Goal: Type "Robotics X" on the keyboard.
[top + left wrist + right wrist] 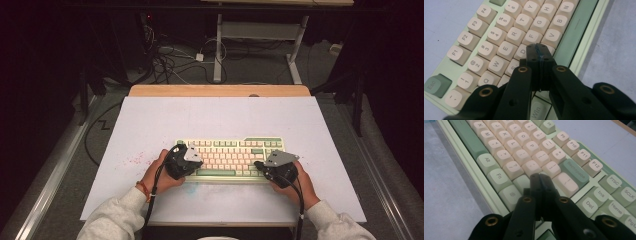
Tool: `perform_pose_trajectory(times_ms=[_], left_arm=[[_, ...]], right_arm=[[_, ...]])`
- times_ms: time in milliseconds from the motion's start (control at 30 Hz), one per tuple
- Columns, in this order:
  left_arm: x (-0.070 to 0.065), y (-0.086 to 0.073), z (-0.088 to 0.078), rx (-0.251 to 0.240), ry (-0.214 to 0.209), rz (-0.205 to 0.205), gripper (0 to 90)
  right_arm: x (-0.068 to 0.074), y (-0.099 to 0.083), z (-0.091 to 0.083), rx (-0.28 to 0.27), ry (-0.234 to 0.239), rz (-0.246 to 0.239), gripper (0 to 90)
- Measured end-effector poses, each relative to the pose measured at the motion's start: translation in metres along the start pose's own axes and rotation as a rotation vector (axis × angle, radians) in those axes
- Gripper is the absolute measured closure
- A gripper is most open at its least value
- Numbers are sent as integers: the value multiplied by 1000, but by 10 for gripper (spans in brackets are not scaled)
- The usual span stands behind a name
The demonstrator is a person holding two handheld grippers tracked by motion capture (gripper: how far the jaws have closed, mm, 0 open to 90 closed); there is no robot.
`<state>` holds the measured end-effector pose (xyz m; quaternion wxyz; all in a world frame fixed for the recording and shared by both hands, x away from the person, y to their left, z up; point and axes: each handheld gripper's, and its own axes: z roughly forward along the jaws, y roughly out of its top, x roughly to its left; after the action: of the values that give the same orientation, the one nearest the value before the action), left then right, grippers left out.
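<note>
both claws closed, empty, tips seemingly over keyboard (232, 159).

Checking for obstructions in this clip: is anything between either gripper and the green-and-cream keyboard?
Nothing visible. The left gripper, jaws shut, hangs right over the cream letter keys of the pale green mechanical keyboard, near D. The right gripper, also shut, hangs over its right-hand keys. Contact cannot be told.

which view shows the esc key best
The left gripper view: the green Esc key sits near the frame's left edge with a readable label. The high view shows the whole keyboard, its keys too small to read. The right gripper view looks at the keyboard's other end, around Backspace.
</note>
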<state>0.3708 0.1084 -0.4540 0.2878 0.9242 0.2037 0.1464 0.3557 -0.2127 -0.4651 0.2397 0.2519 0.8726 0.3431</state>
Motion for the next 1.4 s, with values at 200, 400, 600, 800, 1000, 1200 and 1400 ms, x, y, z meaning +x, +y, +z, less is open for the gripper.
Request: perform_pose_trajectory(times_ms=[200,400,600,800,1000,1200,1400], left_arm=[[0,1,-3,-12,15,4,861],[0,0,-6,-28,24,11,849],[2,0,-9,-42,49,7,824],[4,-1,-12,-64,83,-4,757],[5,-1,-15,-82,110,-6,680],[4,-1,-19,-128,159,-21,557],[1,-2,-22,-157,161,-17,435]], right_arm=[[1,1,0,6,-5,-8,900],[1,2,0,9,-10,-14,900],[1,3,-1,16,-12,-14,883],[-2,5,-4,-6,-12,-1,847],[-2,10,-10,-37,-18,8,810],[0,14,-15,-60,-31,16,720],[-1,17,-19,-88,-44,41,559]])
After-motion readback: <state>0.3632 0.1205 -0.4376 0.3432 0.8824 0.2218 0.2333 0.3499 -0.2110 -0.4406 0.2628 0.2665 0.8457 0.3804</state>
